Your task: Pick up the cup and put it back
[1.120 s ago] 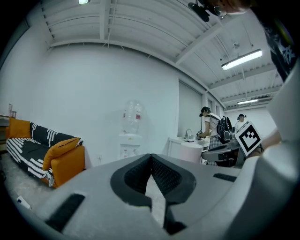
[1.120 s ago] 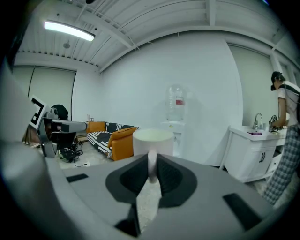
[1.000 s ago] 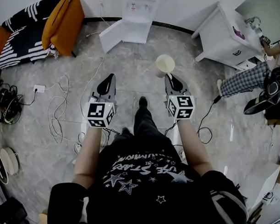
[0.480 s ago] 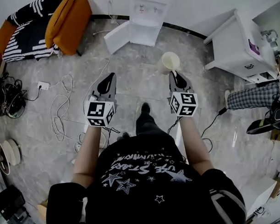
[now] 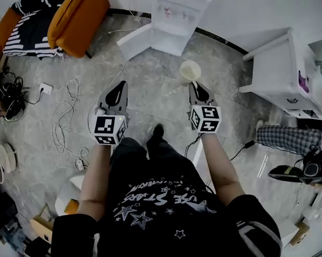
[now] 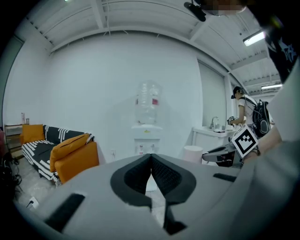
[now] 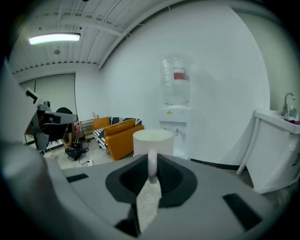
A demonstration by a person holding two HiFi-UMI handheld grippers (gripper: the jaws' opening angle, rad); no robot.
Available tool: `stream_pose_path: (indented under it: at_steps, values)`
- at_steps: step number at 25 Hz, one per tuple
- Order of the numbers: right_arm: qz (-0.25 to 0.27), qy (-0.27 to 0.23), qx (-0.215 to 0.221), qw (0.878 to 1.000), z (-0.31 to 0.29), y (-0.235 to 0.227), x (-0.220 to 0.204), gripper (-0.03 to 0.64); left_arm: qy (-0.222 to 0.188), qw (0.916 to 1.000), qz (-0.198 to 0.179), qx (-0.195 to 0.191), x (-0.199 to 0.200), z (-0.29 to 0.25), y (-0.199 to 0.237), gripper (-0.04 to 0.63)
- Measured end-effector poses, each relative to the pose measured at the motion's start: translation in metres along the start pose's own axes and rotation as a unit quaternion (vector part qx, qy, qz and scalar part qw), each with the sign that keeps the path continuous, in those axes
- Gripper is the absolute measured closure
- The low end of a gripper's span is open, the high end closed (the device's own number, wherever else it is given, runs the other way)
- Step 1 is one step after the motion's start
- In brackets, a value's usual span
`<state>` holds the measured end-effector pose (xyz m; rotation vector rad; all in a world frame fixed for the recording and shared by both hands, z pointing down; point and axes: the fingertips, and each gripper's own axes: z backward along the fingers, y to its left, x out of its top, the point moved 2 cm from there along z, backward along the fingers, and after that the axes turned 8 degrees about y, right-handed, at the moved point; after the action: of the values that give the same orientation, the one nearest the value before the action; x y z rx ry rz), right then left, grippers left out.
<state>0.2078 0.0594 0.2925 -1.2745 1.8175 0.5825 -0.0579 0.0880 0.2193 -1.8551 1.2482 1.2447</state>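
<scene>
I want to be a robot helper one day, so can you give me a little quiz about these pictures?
1. True or false: the left tongs hold the mug.
2. Which part of the mug do the right tongs pinch? A rim, B handle, C base.
3. What machine stands ahead with a bottle on top?
Key: 1 false, the left tongs are shut and empty; 2 B; 3 the water dispenser.

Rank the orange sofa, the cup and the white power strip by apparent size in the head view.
1. orange sofa
2. cup, though it is up off the floor, nearer the camera, which enlarges it
3. white power strip, clearly smallest
</scene>
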Motion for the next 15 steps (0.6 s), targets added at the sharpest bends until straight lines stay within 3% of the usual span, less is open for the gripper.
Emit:
stream_pose_path:
  at_steps: [9,15]
  values:
    - [-0.008,0.056,0.001,0.998,-0.100,-0.018,-0.027,0.571,0.033,0.9991,0.021,0.018,-0.037,-0.061,0.043,0.586]
    - [-0.002,0.094,-0.009,0.996,-0.184,-0.037,-0.050,0.571,0.055,0.9981,0.025,0.007,-0.083,-0.154,0.080,0.586]
